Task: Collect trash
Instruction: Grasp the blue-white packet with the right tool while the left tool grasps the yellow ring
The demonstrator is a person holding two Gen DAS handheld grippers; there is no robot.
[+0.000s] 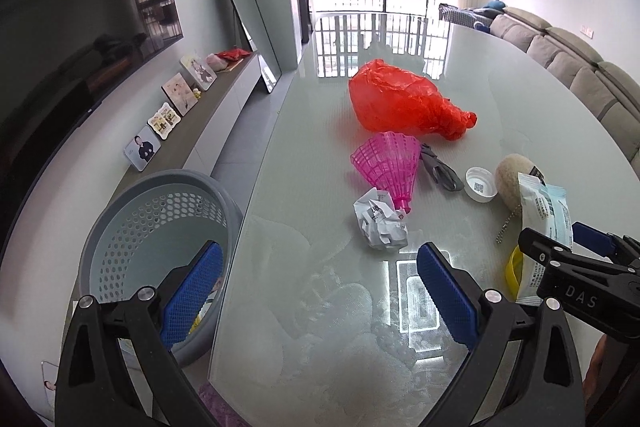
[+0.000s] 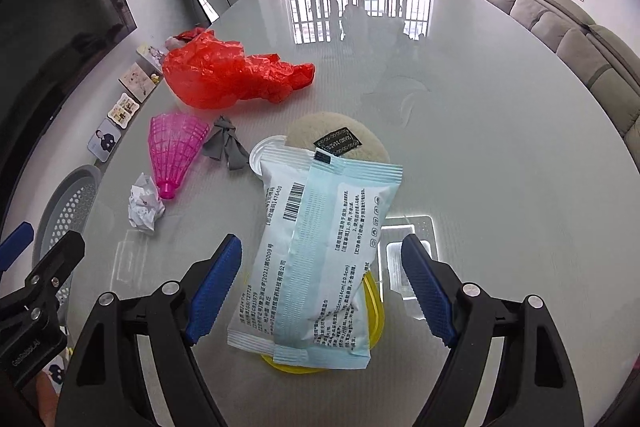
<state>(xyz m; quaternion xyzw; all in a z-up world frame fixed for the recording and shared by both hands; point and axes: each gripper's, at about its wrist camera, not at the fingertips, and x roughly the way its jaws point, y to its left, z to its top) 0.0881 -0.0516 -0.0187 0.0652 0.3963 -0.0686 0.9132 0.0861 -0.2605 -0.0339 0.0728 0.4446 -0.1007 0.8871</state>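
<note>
Right gripper [image 2: 320,283] jaws wide astride wrapper [image 2: 320,259]; left gripper [image 1: 320,291] wide, empty. We risk pinching yellow lid [image 2: 374,303] beneath, six o'clock.

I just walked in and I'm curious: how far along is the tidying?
Early days. The grey bin seems to hold a scrap or two. The open right gripper straddles the wipes packet, ungripped. The red bag, crumpled paper and pink shuttlecock remain.
</note>
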